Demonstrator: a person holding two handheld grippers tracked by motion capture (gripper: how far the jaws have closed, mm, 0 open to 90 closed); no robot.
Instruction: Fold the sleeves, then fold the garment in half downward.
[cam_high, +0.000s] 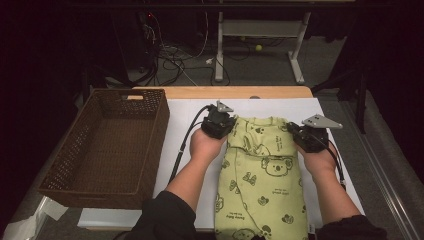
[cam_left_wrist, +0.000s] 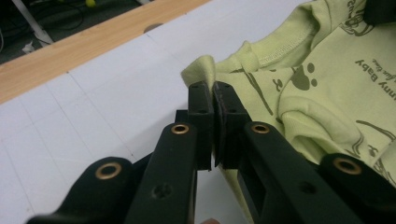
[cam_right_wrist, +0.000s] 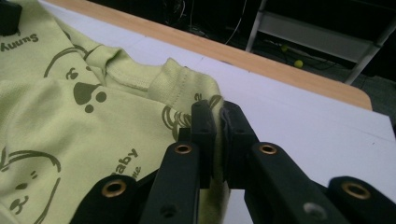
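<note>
Where the garment (cam_high: 262, 180) runs off the bottom edge of the high view, its lower end is cut off, and the small print on its front is too blurred to read there. Its top corners are hidden under the two grippers in that view. Past the table's far edge the room is dark, with only cables and desk legs to make out.

At the left of the table stands a brown wicker basket (cam_high: 150, 130); its floor is bare.

The garment, pale green with koala prints, lies flat on the white sheet (cam_high: 187, 107), collar toward the far edge, between the person's hands.

On the collar's left side the left gripper (cam_left_wrist: 213, 88) has its jaws pressed together on a fold of the garment's edge. On the other top corner the right gripper (cam_right_wrist: 218, 109) pinches the cloth likewise, with fabric caught between its jaws.
</note>
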